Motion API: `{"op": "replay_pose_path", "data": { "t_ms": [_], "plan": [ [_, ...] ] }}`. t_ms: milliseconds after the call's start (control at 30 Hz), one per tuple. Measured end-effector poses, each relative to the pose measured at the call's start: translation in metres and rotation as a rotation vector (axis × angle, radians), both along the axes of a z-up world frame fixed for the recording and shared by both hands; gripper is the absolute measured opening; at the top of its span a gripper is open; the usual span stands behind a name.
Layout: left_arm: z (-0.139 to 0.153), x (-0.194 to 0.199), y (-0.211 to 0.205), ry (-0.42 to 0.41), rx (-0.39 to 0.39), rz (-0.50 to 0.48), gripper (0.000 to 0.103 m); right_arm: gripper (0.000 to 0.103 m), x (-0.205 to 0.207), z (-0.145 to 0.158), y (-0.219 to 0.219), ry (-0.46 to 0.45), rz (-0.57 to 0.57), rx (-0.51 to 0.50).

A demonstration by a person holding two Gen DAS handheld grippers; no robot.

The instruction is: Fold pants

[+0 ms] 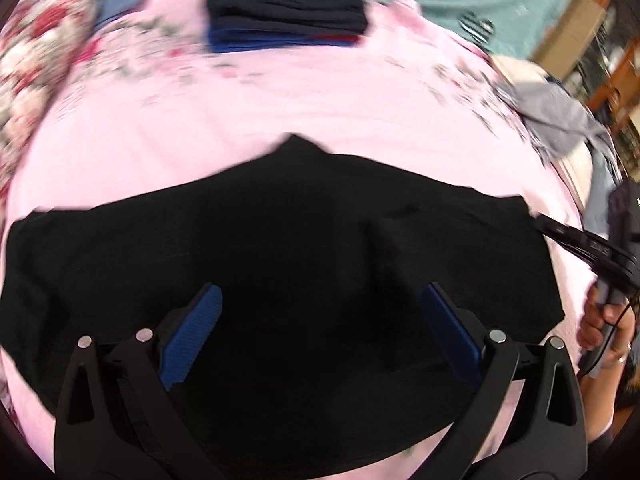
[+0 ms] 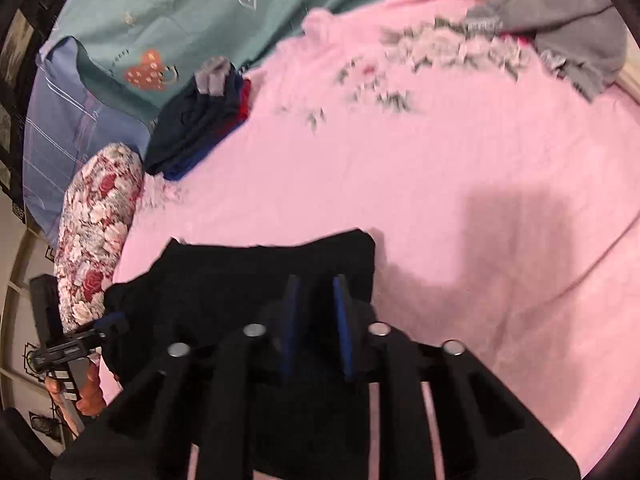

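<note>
Black pants point(image 1: 280, 220) lie folded flat on the pink bedsheet point(image 1: 280, 100). My left gripper point(image 1: 322, 288) hovers over their near part with its blue pads spread wide and nothing pinched between them. In the right wrist view my right gripper point(image 2: 316, 278) sits at the right end of the pants point(image 2: 240, 272), its pads close together with black cloth between them. From the left wrist view the right gripper point(image 1: 538, 220) comes in from the right and meets the pants' right corner, with a hand point(image 1: 600, 320) behind it. The picture is blurred.
A stack of folded dark clothes point(image 1: 286, 4) rests at the far side of the bed. A floral pillow point(image 2: 100, 232) lies to the left, and a grey garment point(image 2: 560, 20) is heaped at the far right. Teal bedding point(image 2: 180, 8) lies beyond the pink sheet.
</note>
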State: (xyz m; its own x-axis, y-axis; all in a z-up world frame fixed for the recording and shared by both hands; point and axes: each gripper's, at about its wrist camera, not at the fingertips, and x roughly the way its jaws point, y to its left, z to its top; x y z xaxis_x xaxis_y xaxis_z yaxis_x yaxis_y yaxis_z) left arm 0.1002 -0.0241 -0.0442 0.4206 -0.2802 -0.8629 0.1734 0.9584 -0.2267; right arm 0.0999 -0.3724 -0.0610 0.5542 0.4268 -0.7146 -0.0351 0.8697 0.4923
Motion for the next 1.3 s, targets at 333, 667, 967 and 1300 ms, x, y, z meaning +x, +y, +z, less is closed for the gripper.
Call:
{"op": "replay_pose_path", "data": {
  "t_ms": [333,667,967,1300],
  "plan": [
    [-0.036,0.011,-0.041,0.066,0.060,-0.033,0.101,0.007,-0.016,0.007,0.003,-0.043,0.030,-0.019],
    [-0.037,0.002,-0.036,0.006,0.063,-0.035,0.101,0.027,-0.061,0.003,0.004,0.021,0.046,-0.042],
    [-0.040,-0.007,-0.037,-0.083,0.063,-0.006,0.101,0.055,-0.011,-0.005,0.015,-0.026,-0.090,-0.091],
    [-0.040,-0.011,-0.035,-0.112,0.055,0.006,0.101,0.057,-0.060,0.004,0.017,-0.001,-0.036,-0.101]
  ]
}}
